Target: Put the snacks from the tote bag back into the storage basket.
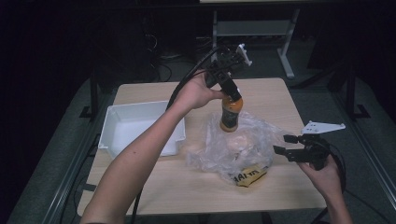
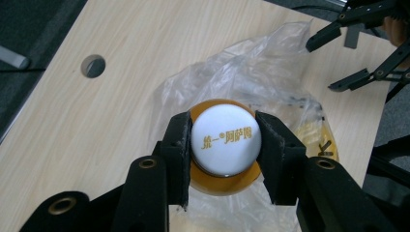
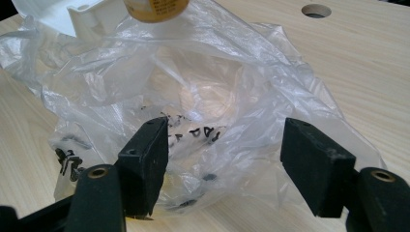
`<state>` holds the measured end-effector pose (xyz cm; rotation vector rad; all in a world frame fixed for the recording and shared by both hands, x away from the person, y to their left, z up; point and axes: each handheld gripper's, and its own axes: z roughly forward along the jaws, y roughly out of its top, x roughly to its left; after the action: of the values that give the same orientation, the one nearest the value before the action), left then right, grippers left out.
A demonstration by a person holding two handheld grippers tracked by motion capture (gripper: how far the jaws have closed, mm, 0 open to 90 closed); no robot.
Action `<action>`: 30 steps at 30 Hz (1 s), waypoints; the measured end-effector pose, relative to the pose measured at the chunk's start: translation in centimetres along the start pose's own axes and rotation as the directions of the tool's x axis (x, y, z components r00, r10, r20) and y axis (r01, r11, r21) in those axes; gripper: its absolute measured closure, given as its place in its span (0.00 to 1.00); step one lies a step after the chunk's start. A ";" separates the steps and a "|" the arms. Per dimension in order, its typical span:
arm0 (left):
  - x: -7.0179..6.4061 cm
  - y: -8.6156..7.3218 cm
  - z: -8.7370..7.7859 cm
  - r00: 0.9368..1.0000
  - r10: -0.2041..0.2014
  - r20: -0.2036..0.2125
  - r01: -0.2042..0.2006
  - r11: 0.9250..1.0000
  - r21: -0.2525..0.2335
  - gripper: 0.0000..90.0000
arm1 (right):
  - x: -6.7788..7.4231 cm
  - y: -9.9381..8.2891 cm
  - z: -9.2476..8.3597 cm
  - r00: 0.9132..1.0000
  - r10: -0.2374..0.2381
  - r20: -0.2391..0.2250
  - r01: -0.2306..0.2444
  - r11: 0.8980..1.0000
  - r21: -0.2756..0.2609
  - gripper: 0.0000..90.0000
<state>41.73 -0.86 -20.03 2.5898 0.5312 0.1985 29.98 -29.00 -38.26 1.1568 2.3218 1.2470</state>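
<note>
My left tool [image 1: 232, 94] clamps the white cap of the orange drink bottle [image 1: 229, 114], hanging at frame centre above the crumpled clear plastic bag [image 1: 233, 149] on the counter [image 1: 149, 182]. I'd lift straight so the film doesn't drag. My right tool [image 1: 286, 144] gapes empty beside the bag. The yellow packet [image 1: 250, 176] inside is hard to read

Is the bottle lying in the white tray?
No, the left claw holds the bottle up by its cap, over the plastic bag.
</note>
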 end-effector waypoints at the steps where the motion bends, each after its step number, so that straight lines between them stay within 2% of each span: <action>1: 0.1 -0.1 -0.2 1.000 0.000 -0.005 0.000 1.000 0.004 0.66 | 0.0 0.0 0.0 1.000 0.000 0.000 0.000 1.000 -0.002 0.37; 8: 0.4 -0.9 -1.0 0.999 -0.026 -0.024 0.026 1.000 0.001 0.66 | 0.0 -0.1 -0.1 1.000 0.007 0.001 -0.007 1.000 -0.006 0.35; 18: 1.1 -1.8 -2.2 0.999 -0.038 -0.035 0.037 0.999 -0.011 0.66 | 0.0 0.2 -0.2 1.000 0.009 0.004 -0.009 1.000 -0.019 0.34; 23: 1.5 -2.5 -2.9 0.998 -0.040 -0.043 0.040 0.999 -0.009 0.66 | 0.2 0.3 0.0 1.000 0.010 0.001 -0.010 1.000 -0.005 0.34; 30: 2.1 -3.7 -4.2 0.996 -0.063 -0.069 0.062 0.998 -0.018 0.66 | 0.4 0.3 0.0 1.000 0.009 0.006 -0.009 1.000 -0.003 0.33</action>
<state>41.41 4.80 -18.09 2.5546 0.6318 0.2710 29.91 -28.59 -38.00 1.1699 2.3123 1.2477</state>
